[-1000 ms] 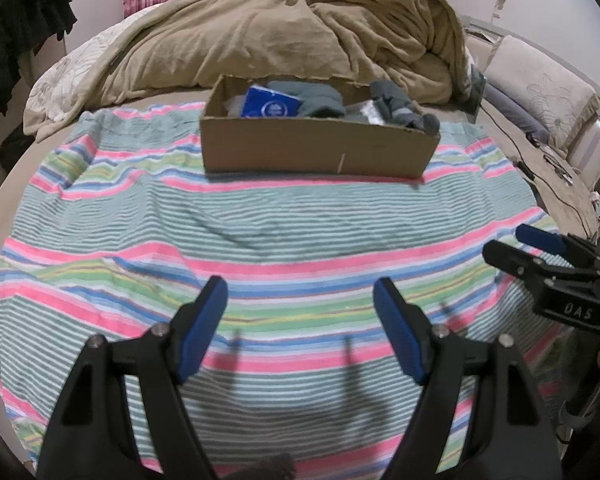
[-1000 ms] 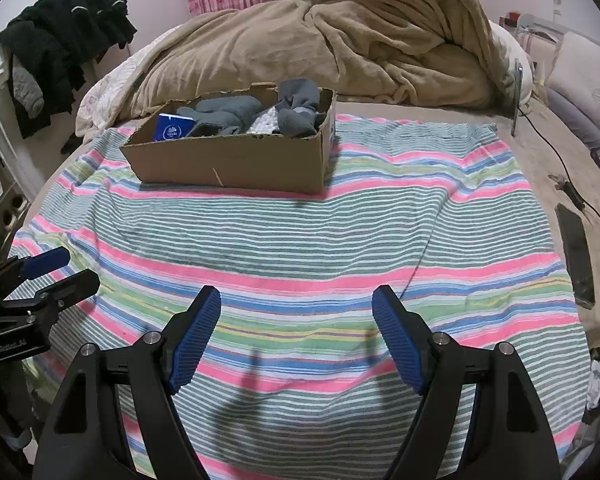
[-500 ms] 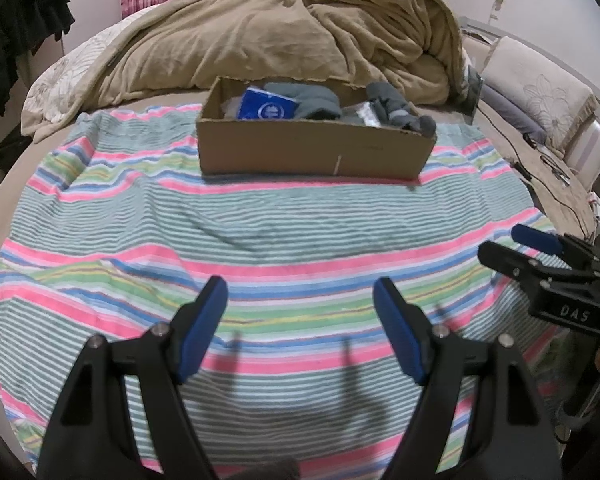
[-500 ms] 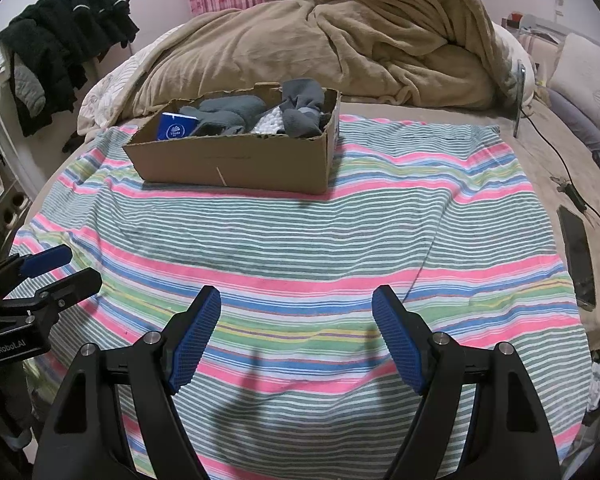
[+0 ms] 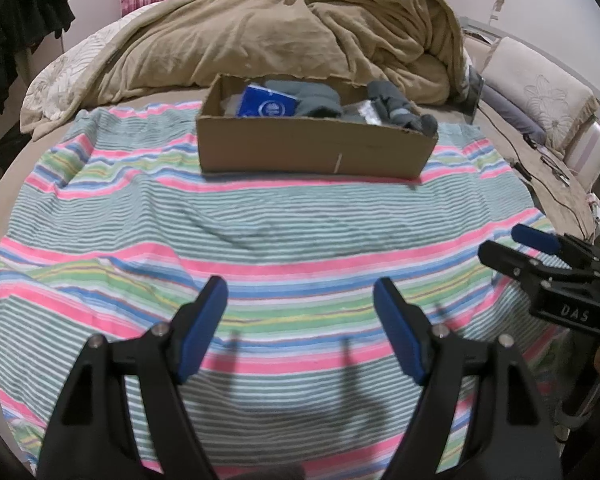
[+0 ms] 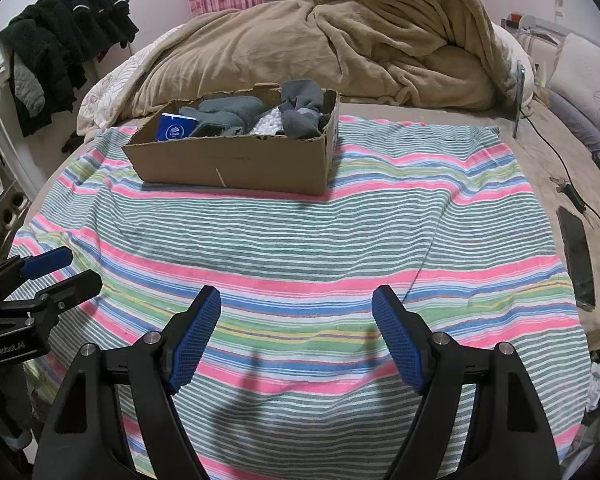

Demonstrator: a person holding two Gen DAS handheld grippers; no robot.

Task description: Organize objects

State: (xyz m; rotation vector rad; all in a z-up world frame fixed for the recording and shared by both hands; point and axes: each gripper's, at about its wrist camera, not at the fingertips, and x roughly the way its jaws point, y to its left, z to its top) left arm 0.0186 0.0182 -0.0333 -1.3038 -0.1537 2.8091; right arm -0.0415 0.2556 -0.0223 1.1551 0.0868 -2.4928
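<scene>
A cardboard box (image 5: 312, 152) (image 6: 236, 162) stands on the striped cloth (image 5: 260, 240) (image 6: 320, 240) at the far side. It holds a blue packet (image 5: 267, 104) (image 6: 175, 128), grey socks (image 5: 396, 110) (image 6: 300, 114) and a white bag (image 6: 266, 124). My left gripper (image 5: 300, 304) is open and empty above the near part of the cloth. My right gripper (image 6: 296, 308) is open and empty too. Each gripper shows at the edge of the other's view, the right one (image 5: 540, 252) and the left one (image 6: 56, 268).
A rumpled tan blanket (image 5: 284, 28) (image 6: 340, 36) lies behind the box. A black phone (image 6: 578, 256) and cables (image 6: 568, 184) lie on the bed to the right. Dark clothes (image 6: 60, 40) hang at the left. Pillows (image 5: 536, 96) sit at the right.
Both grippers have drifted slightly, so the box sits a little differently in view. Both stay open and empty.
</scene>
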